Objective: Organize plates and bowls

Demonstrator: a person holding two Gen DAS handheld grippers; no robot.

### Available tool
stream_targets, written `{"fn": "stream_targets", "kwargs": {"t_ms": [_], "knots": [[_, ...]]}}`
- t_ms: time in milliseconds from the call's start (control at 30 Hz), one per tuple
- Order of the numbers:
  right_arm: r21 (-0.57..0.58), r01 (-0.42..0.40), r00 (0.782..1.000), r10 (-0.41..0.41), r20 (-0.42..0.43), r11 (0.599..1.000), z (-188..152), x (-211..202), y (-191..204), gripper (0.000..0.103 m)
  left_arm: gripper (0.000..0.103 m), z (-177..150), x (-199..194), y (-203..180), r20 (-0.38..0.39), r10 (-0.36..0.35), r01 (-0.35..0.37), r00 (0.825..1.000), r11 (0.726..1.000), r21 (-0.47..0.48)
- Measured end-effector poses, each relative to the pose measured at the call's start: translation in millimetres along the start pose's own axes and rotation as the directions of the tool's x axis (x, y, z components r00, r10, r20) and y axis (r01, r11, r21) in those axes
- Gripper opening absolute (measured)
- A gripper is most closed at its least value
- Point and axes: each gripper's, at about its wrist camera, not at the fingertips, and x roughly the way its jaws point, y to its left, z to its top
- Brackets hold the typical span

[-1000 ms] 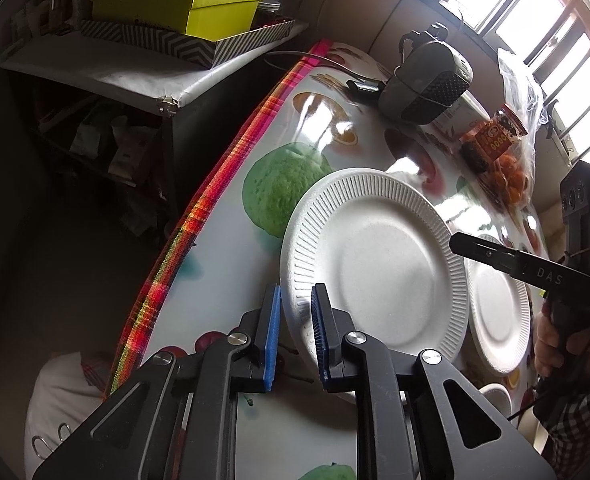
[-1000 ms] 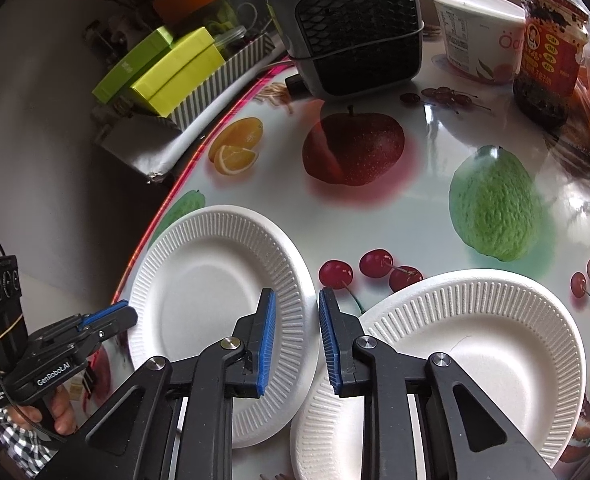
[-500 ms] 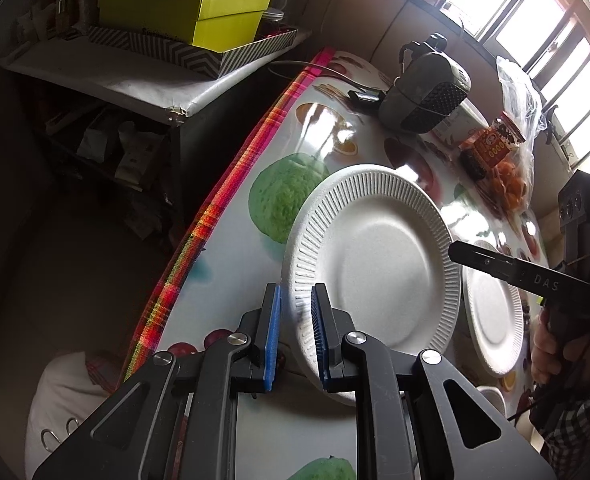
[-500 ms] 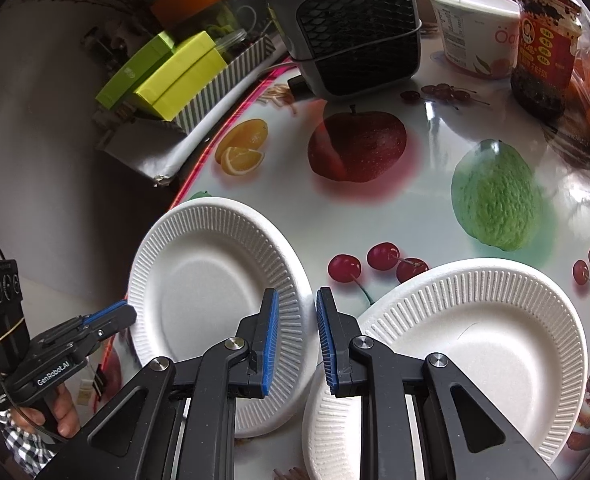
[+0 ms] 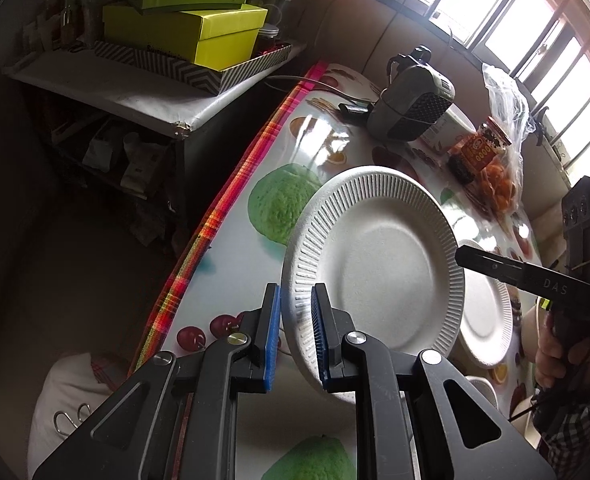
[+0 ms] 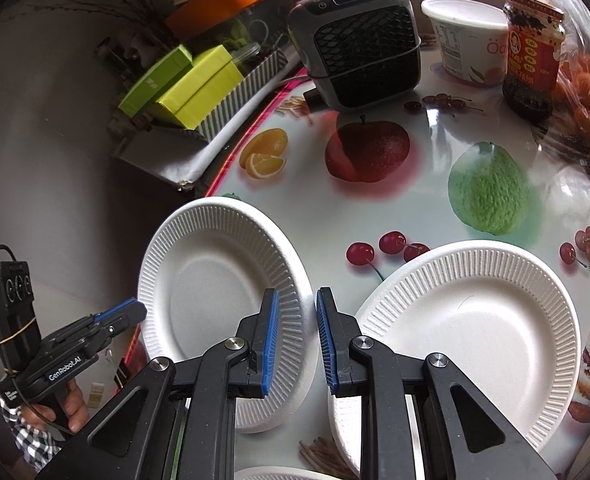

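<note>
In the left wrist view, a paper plate (image 5: pixel 375 276) is pinched by its near rim in the left tongs (image 5: pixel 297 340), tilted up off the surface (image 5: pixel 231 248); stacking appears underway.

In the right wrist view, the second plate (image 6: pixel 475 328) is gripped at its rim by the nearly shut right tongs (image 6: pixel 297 344). Next, one plate likely needs carrying over the other.

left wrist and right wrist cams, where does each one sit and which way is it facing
Left wrist: sits on the left gripper, looking down along the table edge toward the windows; its own fingers pinch a paper plate; the right gripper and hand show.
Right wrist: sits on the right gripper, looking down across the table toward the heater; the left gripper shows.
Shared: both plates, heater, jar, green boxes.
</note>
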Motion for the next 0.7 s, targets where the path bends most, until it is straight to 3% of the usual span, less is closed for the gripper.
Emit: {"fn": "stream_targets", "kwargs": {"t_ms": [700], "knots": [[0.059,0.056,0.997,-0.059,0.045,0.997,-64,-72,-12,0.019,0.016,-37,-34,-45,0.005,-0.103,0.102,0.995,0.99,0.094]]}}
